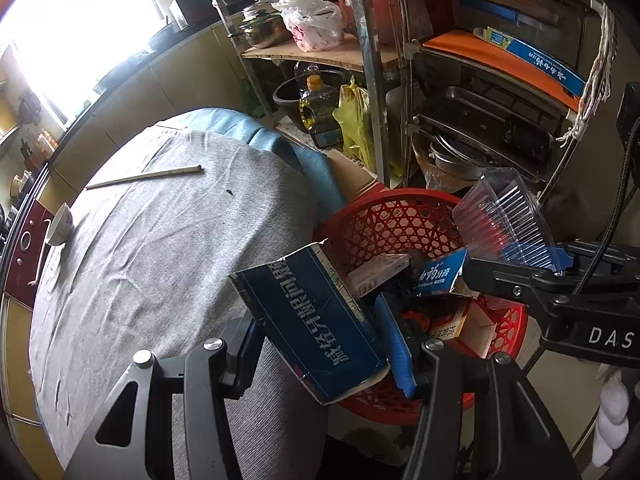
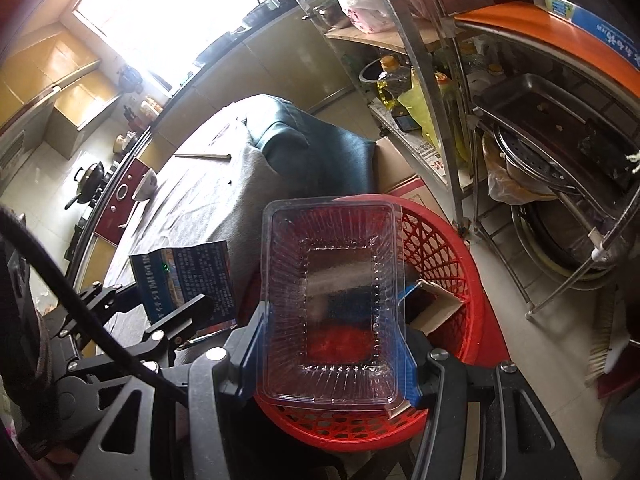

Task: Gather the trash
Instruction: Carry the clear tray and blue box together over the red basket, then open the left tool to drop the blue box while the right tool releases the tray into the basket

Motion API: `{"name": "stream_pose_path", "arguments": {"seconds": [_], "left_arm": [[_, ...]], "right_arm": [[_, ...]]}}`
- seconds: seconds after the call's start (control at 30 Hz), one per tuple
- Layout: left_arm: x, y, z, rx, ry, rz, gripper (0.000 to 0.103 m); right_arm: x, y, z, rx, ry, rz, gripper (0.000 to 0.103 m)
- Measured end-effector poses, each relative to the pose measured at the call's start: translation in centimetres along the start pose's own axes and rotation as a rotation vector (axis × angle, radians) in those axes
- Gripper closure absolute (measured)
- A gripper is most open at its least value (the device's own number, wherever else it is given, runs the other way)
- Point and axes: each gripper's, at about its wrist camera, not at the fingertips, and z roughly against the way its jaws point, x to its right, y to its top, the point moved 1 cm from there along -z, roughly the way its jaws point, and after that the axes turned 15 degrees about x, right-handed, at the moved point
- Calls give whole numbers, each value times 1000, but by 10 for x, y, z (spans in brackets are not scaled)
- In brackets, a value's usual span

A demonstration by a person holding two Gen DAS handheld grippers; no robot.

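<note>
Left view alone shows cartons inside red basket (image 1: 400,224); left tool (image 1: 324,344) pinching torn blue carton (image 1: 312,320) at basket rim; right tool (image 2: 332,356) pinching clear ribbed plastic tray (image 2: 332,300) over basket.

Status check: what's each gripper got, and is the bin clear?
Left gripper shut on blue carton. Right gripper shut on clear plastic tray. Both over red basket, boxes already inside. Nothing blocking the drop.
</note>
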Motion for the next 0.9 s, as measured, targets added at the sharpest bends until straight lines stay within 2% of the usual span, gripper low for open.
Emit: {"name": "stream_pose_path", "arguments": {"seconds": [0.9], "left_arm": [[18,1,-44,-72,-50,-1,46]], "right_arm": [[32,3,-15,-54,-55,-44,45]]}}
